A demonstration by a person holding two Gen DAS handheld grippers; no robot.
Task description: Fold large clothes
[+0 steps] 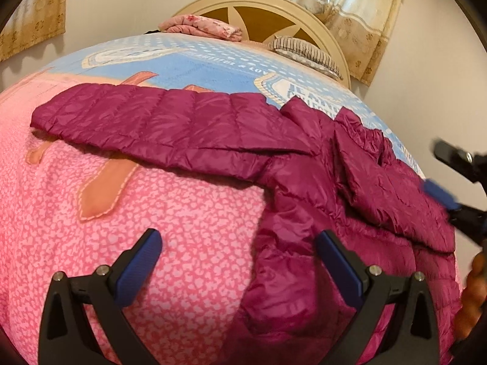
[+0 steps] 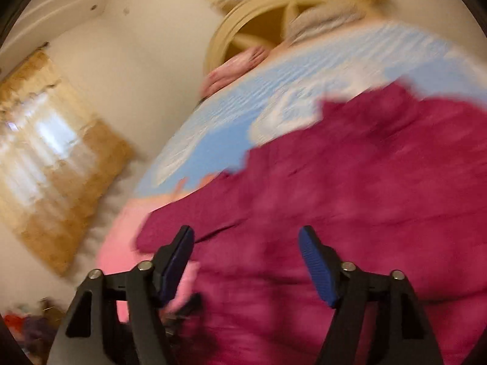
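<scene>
A magenta quilted jacket (image 1: 304, 164) lay spread on the bed, over a pink patterned bedspread (image 1: 170, 213) whose far part was pale blue with white lettering; one sleeve (image 1: 146, 118) stretched out flat toward the left, while the body of the garment bunched toward the right with a folded flap lying on top of it. The left gripper (image 1: 240, 258) hung above the bedspread at the jacket's left edge, its blue-padded fingers (image 1: 143, 255) spread wide and holding nothing; one finger stood over the pink cloth, the other over the magenta fabric. At the right edge of the left wrist view the right gripper (image 1: 450, 191) appeared blurred beside the jacket's body.

The right wrist view was heavily smeared by motion; it showed the right gripper (image 2: 246, 261) with its fingers well apart and nothing between them, poised over the jacket (image 2: 350, 188), though whether they touched the fabric could not be told.

At the head of the bed stood a cream arched headboard (image 1: 261, 3); a folded pink floral cloth (image 1: 204, 27) and a striped pillow (image 1: 307, 51) lay against it; yellowish curtains (image 1: 350, 6) hung at the wall behind.
</scene>
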